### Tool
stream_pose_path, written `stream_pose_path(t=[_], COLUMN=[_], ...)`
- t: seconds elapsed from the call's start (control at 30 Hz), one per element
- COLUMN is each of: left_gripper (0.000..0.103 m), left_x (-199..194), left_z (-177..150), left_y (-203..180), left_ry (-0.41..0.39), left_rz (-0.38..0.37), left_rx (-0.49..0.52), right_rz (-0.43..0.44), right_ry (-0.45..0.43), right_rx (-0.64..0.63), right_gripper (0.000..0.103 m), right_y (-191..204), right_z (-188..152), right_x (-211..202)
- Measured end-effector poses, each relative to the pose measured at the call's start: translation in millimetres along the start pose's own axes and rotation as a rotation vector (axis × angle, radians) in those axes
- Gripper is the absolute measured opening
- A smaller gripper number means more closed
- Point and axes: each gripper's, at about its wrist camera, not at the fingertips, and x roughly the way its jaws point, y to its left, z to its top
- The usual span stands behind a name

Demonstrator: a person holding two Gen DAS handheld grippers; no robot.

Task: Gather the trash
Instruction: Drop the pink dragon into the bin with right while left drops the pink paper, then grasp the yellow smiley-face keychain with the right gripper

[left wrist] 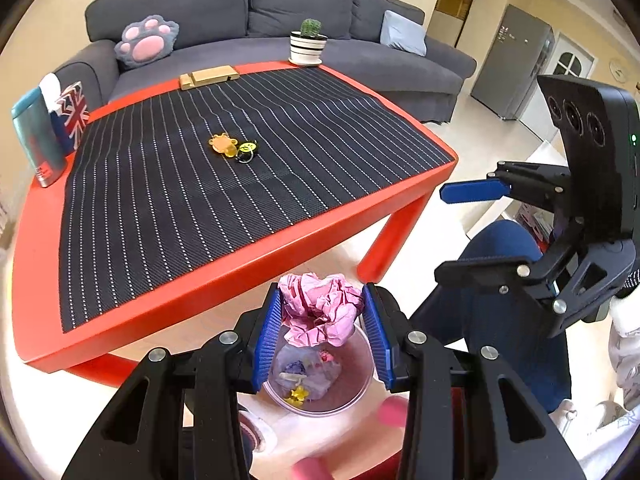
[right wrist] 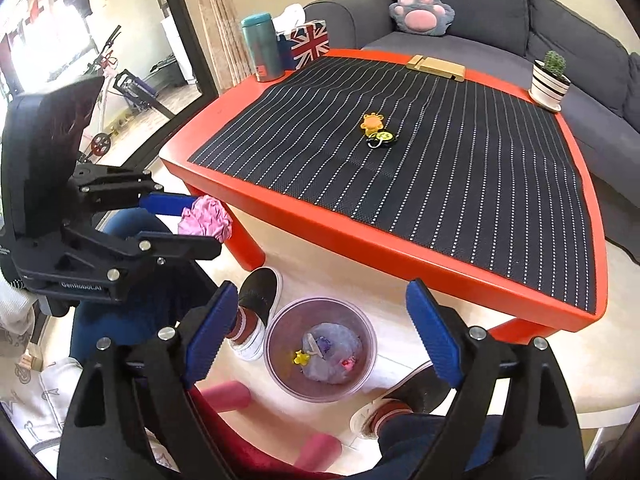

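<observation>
1. Left wrist view: the left gripper (left wrist: 324, 330) is clamping a crumpled pink paper wad (left wrist: 320, 308) between its blue pads, jaws narrowed onto it, hanging directly above the round trash bin (left wrist: 360, 384) on the floor, just off the table's near edge.
2. Right wrist view: the right gripper (right wrist: 316, 332) is standing with jaws wide and nothing between them, also pointing down at the trash bin (right wrist: 362, 376).
3. Bin is already carrying a bluish crumpled bag (right wrist: 332, 350) and a small yellow scrap (right wrist: 300, 357); the person's slippers are sitting either side of it.
4. Handling: the wad is looking very light, soft and springy; it is squashing under the pads, not fragile, not slippery. Best hold is across its middle, as now; likely dropping straight in once let go.
5. Still lying mid-table on the striped mat (left wrist: 240, 184): an orange charm (left wrist: 222, 144) touching a yellow smiley keyring (left wrist: 246, 150); hard to say if these count as trash.
6. Writing: "GenRobot.AI" is reading faintly on the left gripper's body in the right wrist view. The tissue box (right wrist: 310, 42) at the table's far left corner is showing a Union Jack print, beside a teal flask (right wrist: 262, 46); the flask label is unreadable.
</observation>
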Motion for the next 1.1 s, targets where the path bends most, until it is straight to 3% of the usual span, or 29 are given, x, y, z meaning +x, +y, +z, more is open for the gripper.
stream_pose_path(t=[0.3, 0.33, 0.37, 0.4, 0.43, 1.1], left_gripper=[0.044, 0.054, 0.076, 0.087, 0.092, 0.095], left_x=[5, 7, 7, 7, 5, -2], left_z=[1, 1, 1, 1, 1, 2], left_y=[-9, -9, -8, -7, -5, 7], left_ry=[0.014, 0.016, 0.013, 0.007, -0.009, -0.032], left_rz=[-0.016, -0.015, -0.014, -0.015, -0.024, 0.013], left_rx=[0.024, 0.021, 0.016, 0.008, -0.006, -0.067], right_rz=[-0.019, -0.021, -0.021, -0.02, -0.021, -0.002], right_ry=[-0.018, -0.021, -0.023, -0.024, -0.025, -0.023], right_rx=[0.028, 0.03, 0.031, 0.033, 0.033, 0.042], right_gripper=[0.085, 0.085, 0.085, 0.085, 0.086, 0.094], right_y=[-11, -12, -12, -13, -12, -6], right_z=[-1, -1, -1, -1, -1, 1], right_x=[-9, -11, -11, -11, -11, -6])
